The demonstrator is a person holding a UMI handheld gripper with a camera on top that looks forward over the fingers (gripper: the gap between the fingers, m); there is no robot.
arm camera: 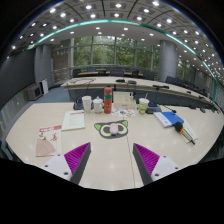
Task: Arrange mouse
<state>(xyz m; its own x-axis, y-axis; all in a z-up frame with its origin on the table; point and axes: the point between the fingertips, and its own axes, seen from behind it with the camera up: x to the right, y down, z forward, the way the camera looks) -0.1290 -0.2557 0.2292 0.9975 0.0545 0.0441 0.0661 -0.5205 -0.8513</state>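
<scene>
A small flat object with a dark green rim [112, 129] lies on the pale table [110, 165], with light rounded shapes on it; I cannot tell whether one of them is the mouse. It sits straight ahead of my gripper [112, 152], a short way beyond the fingertips. The fingers are wide open and hold nothing. Their magenta pads [75, 156] face each other over bare table.
Beyond the green-rimmed object stand a tall red container [108, 100], white cups [97, 103] and another cup [143, 104]. White papers [74, 120] and a reddish booklet [47, 140] lie to the left. A blue pack [168, 118] and a dark pen-like thing [187, 135] lie to the right.
</scene>
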